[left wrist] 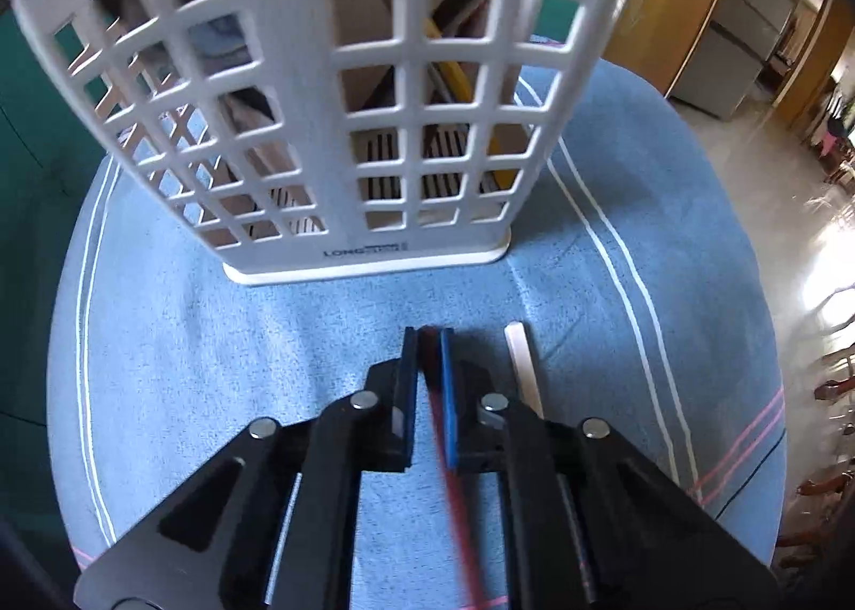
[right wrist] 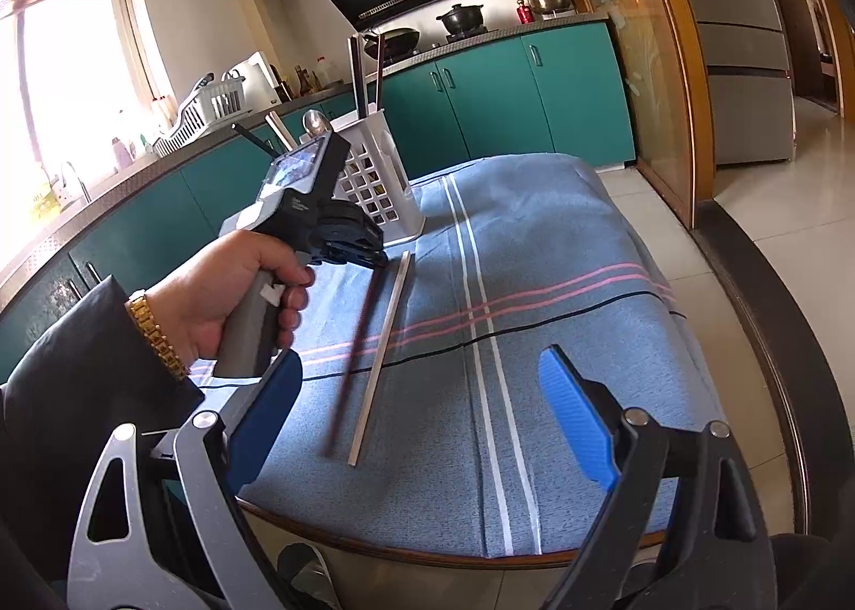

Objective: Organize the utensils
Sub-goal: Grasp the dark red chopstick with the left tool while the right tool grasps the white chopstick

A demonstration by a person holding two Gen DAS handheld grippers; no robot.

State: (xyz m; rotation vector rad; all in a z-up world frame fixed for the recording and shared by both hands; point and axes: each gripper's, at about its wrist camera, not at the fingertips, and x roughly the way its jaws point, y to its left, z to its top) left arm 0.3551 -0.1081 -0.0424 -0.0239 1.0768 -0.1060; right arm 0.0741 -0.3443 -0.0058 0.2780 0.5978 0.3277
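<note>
Left wrist view: the left gripper [left wrist: 427, 337] is clenched on a dark red chopstick [left wrist: 451, 481] near its end, just before the white utensil holder [left wrist: 320, 91]; a white chopstick [left wrist: 526, 369] lies beside it on the blue tablecloth [left wrist: 214, 316].

Right wrist view: the right gripper [right wrist: 422, 423] hangs released near the table's front edge. The chopstick looks light, stiff and slippery, so it is probably best gripped near one end.

White lattice holder [left wrist: 320, 91]; dark-red chopstick [right wrist: 358, 342]; blue striped cloth [right wrist: 561, 300].
</note>
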